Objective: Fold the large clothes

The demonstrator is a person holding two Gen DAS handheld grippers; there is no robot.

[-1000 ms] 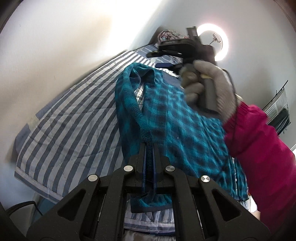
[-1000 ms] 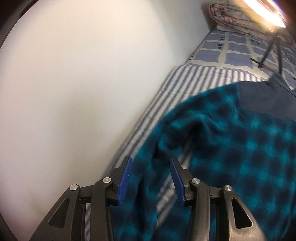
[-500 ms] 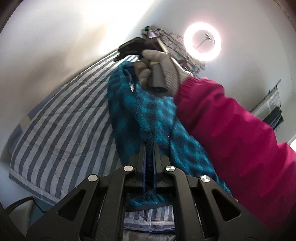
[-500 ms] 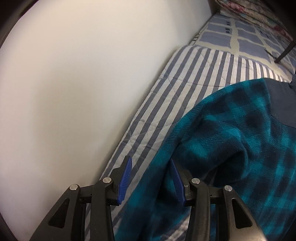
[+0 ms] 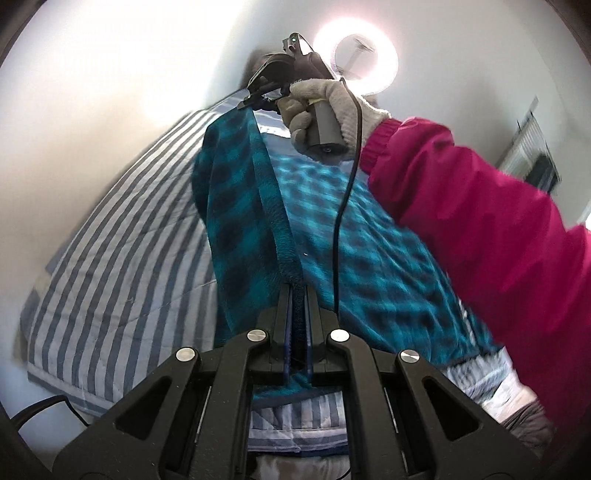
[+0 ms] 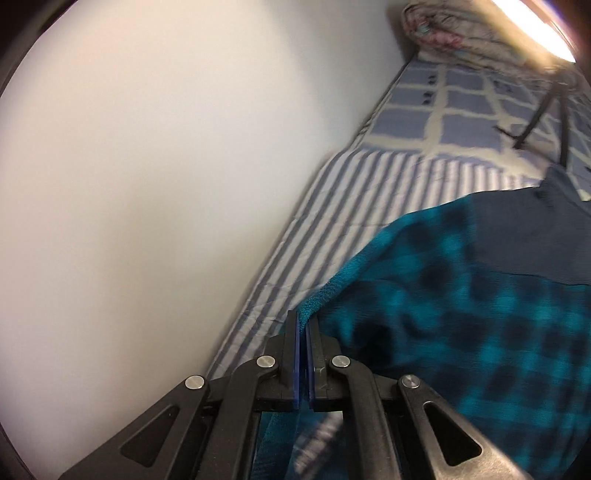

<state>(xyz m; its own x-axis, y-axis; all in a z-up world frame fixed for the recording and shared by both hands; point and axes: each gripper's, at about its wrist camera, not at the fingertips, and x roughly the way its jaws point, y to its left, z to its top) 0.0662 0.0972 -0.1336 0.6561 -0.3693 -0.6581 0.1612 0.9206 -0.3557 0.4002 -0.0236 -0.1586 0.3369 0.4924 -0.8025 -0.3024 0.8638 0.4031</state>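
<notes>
A pale wall (image 6: 140,177) is filling the left and upper part of both views, and a bed under a blue-and-white striped sheet (image 5: 122,266) is running along it, slanting from the lower left of the left wrist view toward top center. Past the stripes, in the upper right of the right wrist view, a checked blue cover (image 6: 461,107) is lying with a rolled floral bundle (image 6: 454,33) at the far end. A ring light (image 5: 365,62) is glowing at top center of the left wrist view. The teal plaid fleece garment (image 5: 369,258) is sprawling over the striped sheet through the middle of that view, 1 hemmed edge stretching taut between the 2 grippers. A magenta sleeve (image 5: 480,221) is reaching in from the right, and its gloved hand (image 5: 325,107) is gripping the handle of the right gripper (image 6: 303,328), tilted down at the garment's far corner. Its jaws have just been closing and are now pinching the fleece edge. The left gripper (image 5: 298,295), at bottom center, is clenching the near hem between its pads.
</notes>
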